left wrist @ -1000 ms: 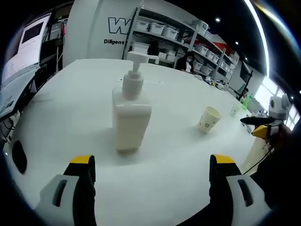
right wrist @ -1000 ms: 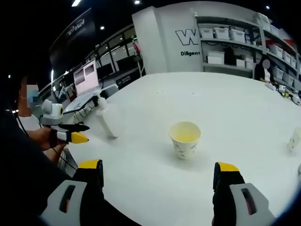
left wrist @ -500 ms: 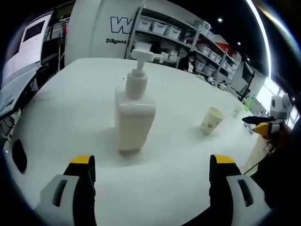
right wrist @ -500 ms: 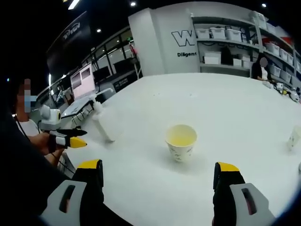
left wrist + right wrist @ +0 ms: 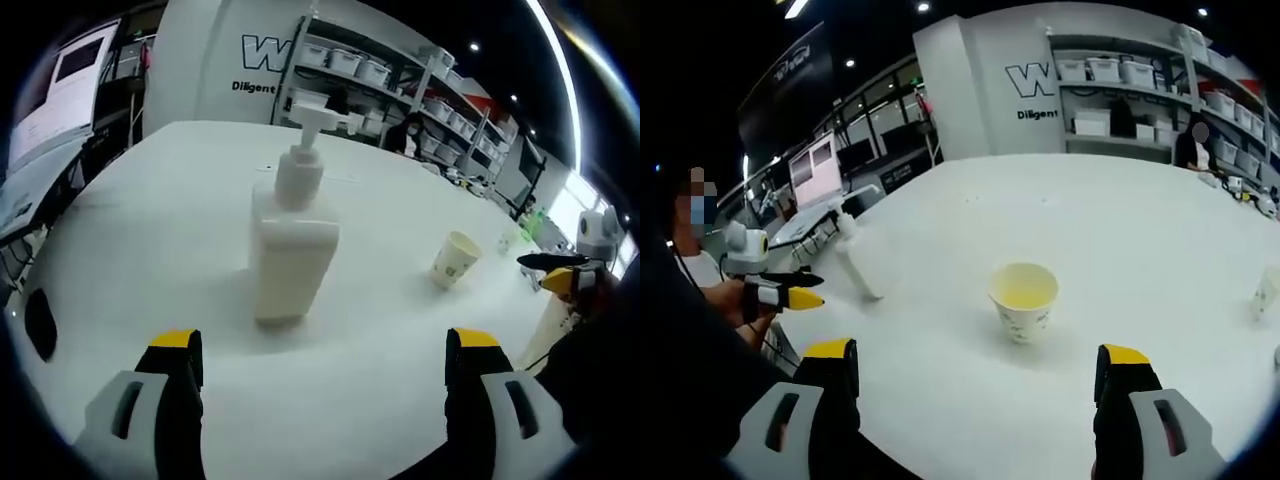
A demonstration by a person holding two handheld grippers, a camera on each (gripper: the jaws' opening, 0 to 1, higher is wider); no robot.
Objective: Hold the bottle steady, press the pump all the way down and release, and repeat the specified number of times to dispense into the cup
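The bottle (image 5: 290, 250) is seen upright on the white surface (image 5: 150, 230), white and square-bodied, with its pump (image 5: 312, 118) raised and the spout turned to the right in the left gripper view. There it stands straight ahead of the left tool (image 5: 318, 365), between the lines of the two jaws but well beyond their yellow tips, touched by neither. The left tool is spread wide and nothing is held in it.

In the right gripper view the same bottle (image 5: 855, 258) is shown small and far to the left, near the surface's (image 5: 1140, 230) edge, with the left tool (image 5: 800, 290) seen just beside it in a person's hand (image 5: 728, 298).

The cup (image 5: 1023, 299) is presented best in the right gripper view: a paper cup standing upright, its pale yellowish inside visible; whether liquid is in it cannot be told. It sits ahead of the right tool (image 5: 980, 372), between the jaw lines but clear of the tips. The right tool is also spread wide and empty. In the left gripper view the cup (image 5: 455, 258) is seen to the right of the bottle, well apart from it, with the right tool (image 5: 560, 270) at the far right edge.

Shelves (image 5: 400, 75) with white bins are seen behind the surface in both views.
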